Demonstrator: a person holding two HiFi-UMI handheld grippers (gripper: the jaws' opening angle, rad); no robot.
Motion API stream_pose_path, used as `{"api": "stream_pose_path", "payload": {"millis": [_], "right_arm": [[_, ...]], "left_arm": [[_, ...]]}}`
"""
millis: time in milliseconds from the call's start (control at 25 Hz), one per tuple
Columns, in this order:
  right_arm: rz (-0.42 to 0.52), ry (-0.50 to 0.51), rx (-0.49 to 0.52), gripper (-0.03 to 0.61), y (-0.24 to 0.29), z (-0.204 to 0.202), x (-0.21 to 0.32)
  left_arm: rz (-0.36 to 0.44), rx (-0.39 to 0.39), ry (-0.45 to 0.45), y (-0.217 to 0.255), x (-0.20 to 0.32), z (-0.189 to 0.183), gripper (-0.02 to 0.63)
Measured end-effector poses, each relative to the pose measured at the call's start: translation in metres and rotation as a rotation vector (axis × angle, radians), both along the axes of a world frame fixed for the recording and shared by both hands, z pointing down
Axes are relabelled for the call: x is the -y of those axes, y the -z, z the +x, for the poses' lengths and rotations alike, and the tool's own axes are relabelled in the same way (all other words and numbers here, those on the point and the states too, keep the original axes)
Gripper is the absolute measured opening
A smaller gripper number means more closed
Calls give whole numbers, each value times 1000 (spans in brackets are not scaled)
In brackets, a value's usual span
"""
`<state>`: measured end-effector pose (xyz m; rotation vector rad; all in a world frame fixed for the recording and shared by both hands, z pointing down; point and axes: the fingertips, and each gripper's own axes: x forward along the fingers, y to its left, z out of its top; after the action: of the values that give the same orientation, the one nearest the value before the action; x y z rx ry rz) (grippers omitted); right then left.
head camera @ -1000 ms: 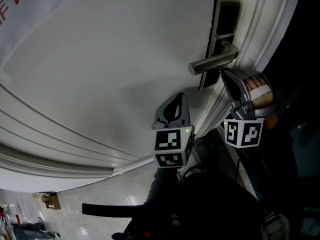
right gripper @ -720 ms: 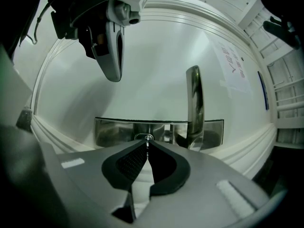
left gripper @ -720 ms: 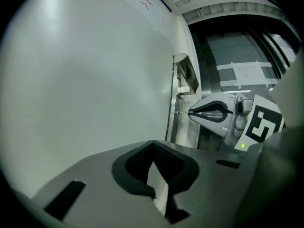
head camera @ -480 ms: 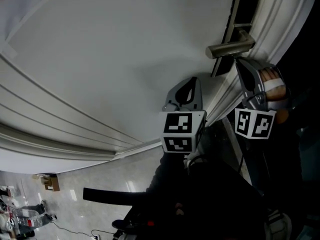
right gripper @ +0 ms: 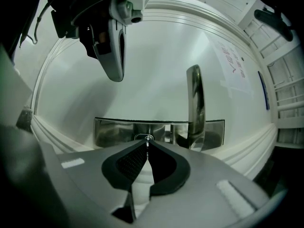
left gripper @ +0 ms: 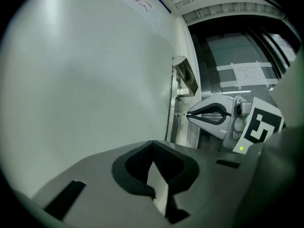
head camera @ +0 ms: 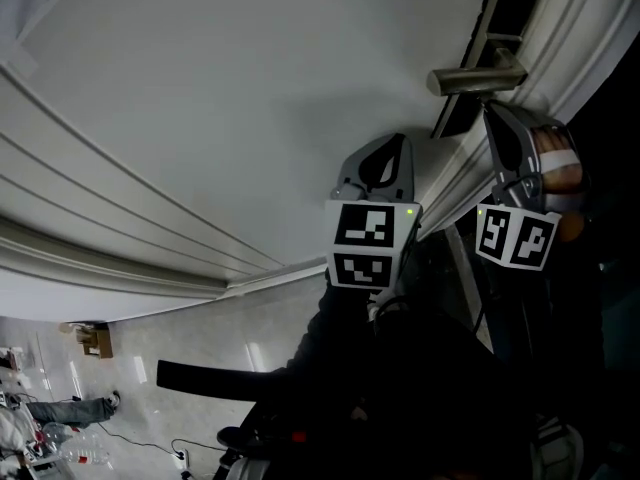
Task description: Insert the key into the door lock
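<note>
The right hand-held gripper [right gripper: 147,145] pinches the key [left gripper: 182,114], whose shaft points straight ahead at the keyhole [right gripper: 145,137] in the lock plate [right gripper: 111,131], just left of the door handle [right gripper: 195,99]. The left hand-held gripper [left gripper: 153,147] hangs closed and empty, farther off.

Grey left claw [head camera: 398,138]; grey right claw [head camera: 489,109]; black-white marker cubes [head camera: 368,243].

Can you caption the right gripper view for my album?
Right claw holds a thin key up to the shiny lock plate, beside the door handle.
</note>
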<state>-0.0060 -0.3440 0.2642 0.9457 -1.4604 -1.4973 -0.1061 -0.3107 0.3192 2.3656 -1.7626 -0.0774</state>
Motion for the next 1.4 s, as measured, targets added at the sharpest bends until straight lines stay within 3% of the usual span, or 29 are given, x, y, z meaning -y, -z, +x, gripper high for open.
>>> {"api": "stream_pose_path", "payload": {"millis": [1400], "right_arm": [[15,3,11,12,-1,1,3]], "left_arm": [[-5,-8,-3,-9,4,1,2]]}}
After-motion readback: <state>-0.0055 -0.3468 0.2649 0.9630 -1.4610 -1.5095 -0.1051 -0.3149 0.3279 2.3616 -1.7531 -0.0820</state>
